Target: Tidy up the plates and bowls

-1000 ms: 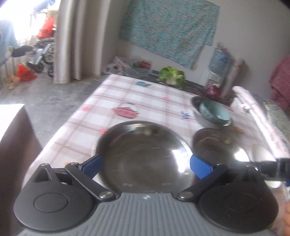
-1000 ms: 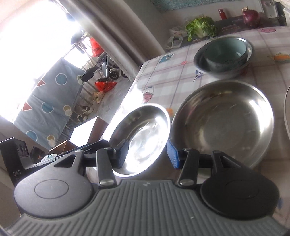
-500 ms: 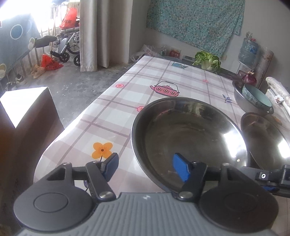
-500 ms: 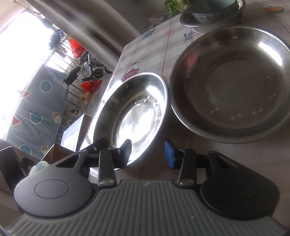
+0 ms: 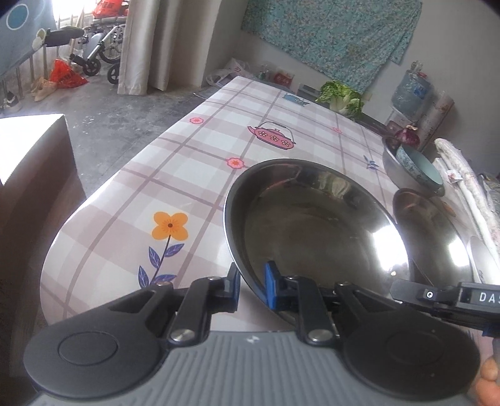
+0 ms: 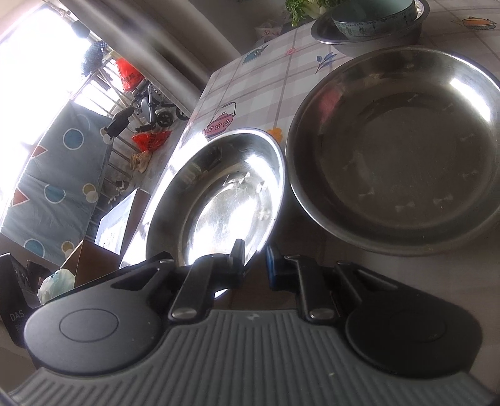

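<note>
Left gripper (image 5: pixel 252 285) clamped on near rim of steel plate (image 5: pixel 312 225). Right gripper (image 6: pixel 253 260) clamped on same plate's rim. Beside it on checked surface (image 5: pixel 187 168): larger steel plate (image 6: pixel 397 150). Beyond: blue bowl (image 6: pixel 372 15) nested in steel bowl (image 6: pixel 375 39).

The near bowl (image 5: pixel 315 225) is polished metal, mirror-bright inside with sharp white glints; the wider bowl (image 6: pixel 403 150) beside it is metal too, but duller, with a faintly scuffed, spotted bottom. Further back a glazed ceramic bowl (image 5: pixel 420 167), smooth and pale blue inside, sits in another metal bowl (image 5: pixel 390 162). The tablecloth (image 5: pixel 193 175) looks like slick, glossy plastic sheeting printed with checks and flowers. The left gripper (image 5: pixel 252 289) has matt black plastic arms, blue ribbed rubbery pads, shiny metal rivets and a grey ribbed body; the right gripper (image 6: pixel 254 260) is made alike. The wall hanging (image 5: pixel 331 34) is thin printed cloth, the curtain (image 5: pixel 156 43) heavy matt fabric, the floor (image 5: pixel 118 118) rough concrete
</note>
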The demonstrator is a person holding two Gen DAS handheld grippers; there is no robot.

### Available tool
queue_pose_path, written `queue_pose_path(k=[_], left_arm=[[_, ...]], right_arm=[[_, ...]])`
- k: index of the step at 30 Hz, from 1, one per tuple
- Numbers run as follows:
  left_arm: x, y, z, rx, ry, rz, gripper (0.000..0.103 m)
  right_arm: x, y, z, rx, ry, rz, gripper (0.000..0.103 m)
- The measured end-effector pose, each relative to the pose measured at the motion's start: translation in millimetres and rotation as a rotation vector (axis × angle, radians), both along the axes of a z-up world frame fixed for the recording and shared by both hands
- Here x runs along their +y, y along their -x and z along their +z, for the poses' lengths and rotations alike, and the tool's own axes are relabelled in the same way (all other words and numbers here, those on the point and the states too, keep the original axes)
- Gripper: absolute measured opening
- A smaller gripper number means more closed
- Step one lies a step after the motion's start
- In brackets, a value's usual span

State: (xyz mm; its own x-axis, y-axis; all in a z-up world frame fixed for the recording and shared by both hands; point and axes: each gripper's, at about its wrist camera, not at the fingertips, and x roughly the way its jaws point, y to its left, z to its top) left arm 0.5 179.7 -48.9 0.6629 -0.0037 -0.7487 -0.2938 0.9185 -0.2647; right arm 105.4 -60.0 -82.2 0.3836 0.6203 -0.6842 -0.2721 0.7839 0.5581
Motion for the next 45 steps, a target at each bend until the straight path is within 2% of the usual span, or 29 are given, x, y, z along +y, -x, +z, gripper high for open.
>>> queue_pose_path(k=[3, 5, 14, 16, 18, 20, 26, 30, 33, 36, 40, 45], left_arm=[[9, 18, -6, -0.025, 0.095, -0.047, 0.017], [12, 30, -8, -0.039, 0.131, -0.070, 0.017], [-1, 78, -10, -0.093, 0.171, -0.161, 0.023], [-6, 85, -6, -0.120, 0.124, -0.142, 0.026], [-11, 87, 0, -0.140, 0.064, -0.125, 0.041], [-13, 86, 6, -0.160, 0.029, -0.109, 0.047], [-15, 60, 11, -0.123, -0.072, -0.055, 0.050], [-5, 40, 2, -0.086, -0.034, -0.018, 0.049], [-1, 28, -4, -0.062, -0.012, -0.003, 0.045], [2, 22, -8, -0.055, 0.013, 0.008, 0.029], [1, 19, -9, -0.050, 0.024, 0.003, 0.018], [-1, 21, -8, -0.043, 0.024, -0.008, 0.017]], right_arm=[[-5, 8, 1, 0.010, 0.012, 0.037, 0.013], [-10, 15, 0, 0.028, 0.014, 0.059, 0.013], [-33, 46, 5, 0.053, 0.028, 0.145, 0.014], [-36, 51, 9, 0.032, 0.038, 0.157, 0.015], [-40, 55, 14, -0.006, 0.056, 0.153, 0.016], [-40, 54, 17, -0.040, 0.076, 0.139, 0.016], [-39, 53, 19, -0.133, 0.122, 0.084, 0.016], [-38, 49, 16, -0.158, 0.124, 0.049, 0.016], [-34, 41, 12, -0.152, 0.119, 0.028, 0.016], [-31, 33, 8, -0.147, 0.114, 0.016, 0.016], [-29, 29, 6, -0.142, 0.103, 0.006, 0.015], [-29, 30, 6, -0.147, 0.104, 0.014, 0.011]])
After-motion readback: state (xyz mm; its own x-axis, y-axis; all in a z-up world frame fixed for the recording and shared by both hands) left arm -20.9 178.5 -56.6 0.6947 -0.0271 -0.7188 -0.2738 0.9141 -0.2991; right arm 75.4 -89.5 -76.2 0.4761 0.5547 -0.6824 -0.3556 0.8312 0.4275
